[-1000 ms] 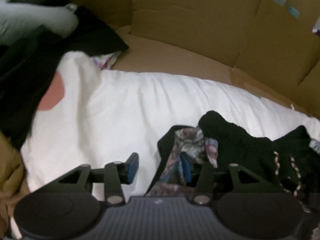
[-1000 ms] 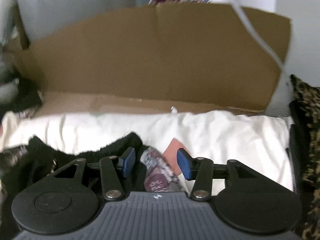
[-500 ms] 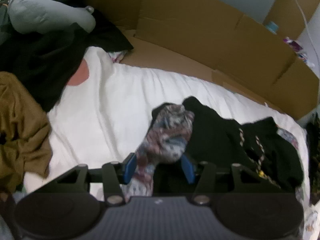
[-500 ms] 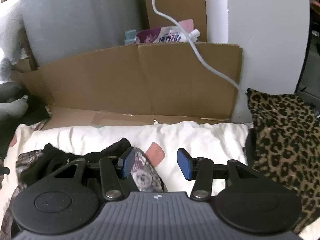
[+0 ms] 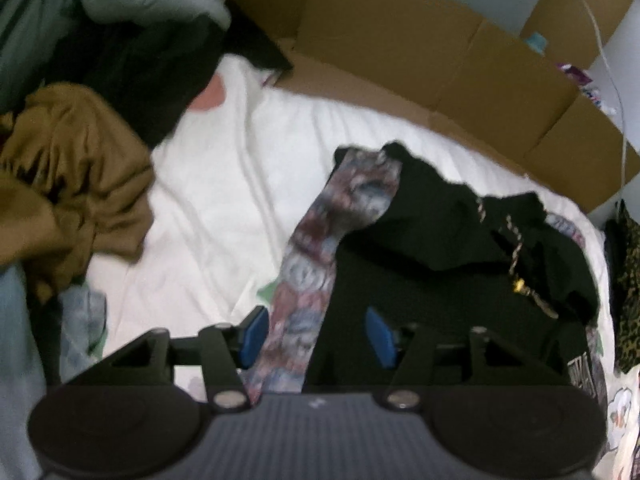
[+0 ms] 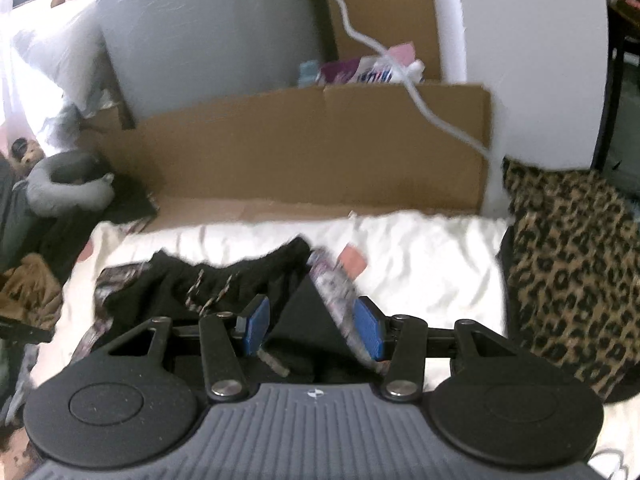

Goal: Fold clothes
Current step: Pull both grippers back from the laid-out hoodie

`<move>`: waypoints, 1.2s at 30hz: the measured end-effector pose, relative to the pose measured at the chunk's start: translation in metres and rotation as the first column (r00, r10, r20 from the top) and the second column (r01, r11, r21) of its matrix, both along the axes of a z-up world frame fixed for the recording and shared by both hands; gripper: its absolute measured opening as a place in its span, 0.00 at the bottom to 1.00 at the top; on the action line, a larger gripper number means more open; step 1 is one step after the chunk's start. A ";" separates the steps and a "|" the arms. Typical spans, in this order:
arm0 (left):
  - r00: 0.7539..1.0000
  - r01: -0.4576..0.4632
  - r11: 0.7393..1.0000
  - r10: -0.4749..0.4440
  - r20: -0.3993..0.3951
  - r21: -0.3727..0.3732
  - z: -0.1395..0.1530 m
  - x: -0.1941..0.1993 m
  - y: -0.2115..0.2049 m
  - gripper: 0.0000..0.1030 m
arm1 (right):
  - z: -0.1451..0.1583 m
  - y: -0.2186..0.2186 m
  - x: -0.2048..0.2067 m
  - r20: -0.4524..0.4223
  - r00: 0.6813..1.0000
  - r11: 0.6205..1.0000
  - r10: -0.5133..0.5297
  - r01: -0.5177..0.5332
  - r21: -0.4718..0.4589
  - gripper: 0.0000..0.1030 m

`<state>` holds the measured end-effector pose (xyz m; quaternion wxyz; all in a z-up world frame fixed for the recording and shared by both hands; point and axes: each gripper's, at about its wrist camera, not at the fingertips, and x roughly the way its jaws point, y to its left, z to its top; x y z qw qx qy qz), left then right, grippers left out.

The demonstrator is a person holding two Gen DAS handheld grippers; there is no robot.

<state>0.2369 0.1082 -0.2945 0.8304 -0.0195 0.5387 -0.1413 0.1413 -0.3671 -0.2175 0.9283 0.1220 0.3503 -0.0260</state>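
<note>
Lifting since a second ago, one black floral-lined garment (image 5: 424, 240), left gripper (image 5: 316, 334) opening around its hem, right gripper (image 6: 312, 326) half-wide, grip unclear, two grippers.

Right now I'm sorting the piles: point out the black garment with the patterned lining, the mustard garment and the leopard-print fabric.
black garment (image 5: 432, 216): left wrist view, its black outer cloth.
mustard garment (image 5: 76, 160): left wrist view, the crumpled middle.
leopard-print fabric (image 6: 568, 260): right wrist view, its spotted middle.

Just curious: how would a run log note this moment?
left hand-held gripper: opening, patterned garment between | right hand-held gripper: garment between | white sheet
</note>
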 end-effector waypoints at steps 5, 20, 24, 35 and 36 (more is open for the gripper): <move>1.000 -0.007 1.000 0.007 -0.007 0.008 -0.008 -0.006 0.010 0.56 | -0.012 0.017 -0.017 -0.046 0.998 0.999 0.036 -0.034 0.030 0.53; 0.997 -0.061 0.995 0.064 -0.039 0.081 -0.025 -0.025 0.056 0.56 | -0.065 0.075 -0.051 -0.151 0.981 0.987 0.120 -0.101 0.127 0.53; 0.993 -0.100 0.990 0.106 -0.061 0.095 -0.029 -0.036 0.070 0.57 | -0.071 0.090 -0.057 -0.174 0.974 0.981 0.143 -0.115 0.159 0.53; 0.990 -0.119 0.983 0.129 -0.064 0.140 -0.028 -0.047 0.084 0.57 | -0.094 0.125 -0.078 -0.220 0.956 0.962 0.192 -0.139 0.237 0.53; 0.990 -0.117 0.984 0.126 -0.066 0.136 -0.028 -0.048 0.084 0.57 | -0.096 0.127 -0.079 -0.225 0.955 0.960 0.195 -0.140 0.241 0.53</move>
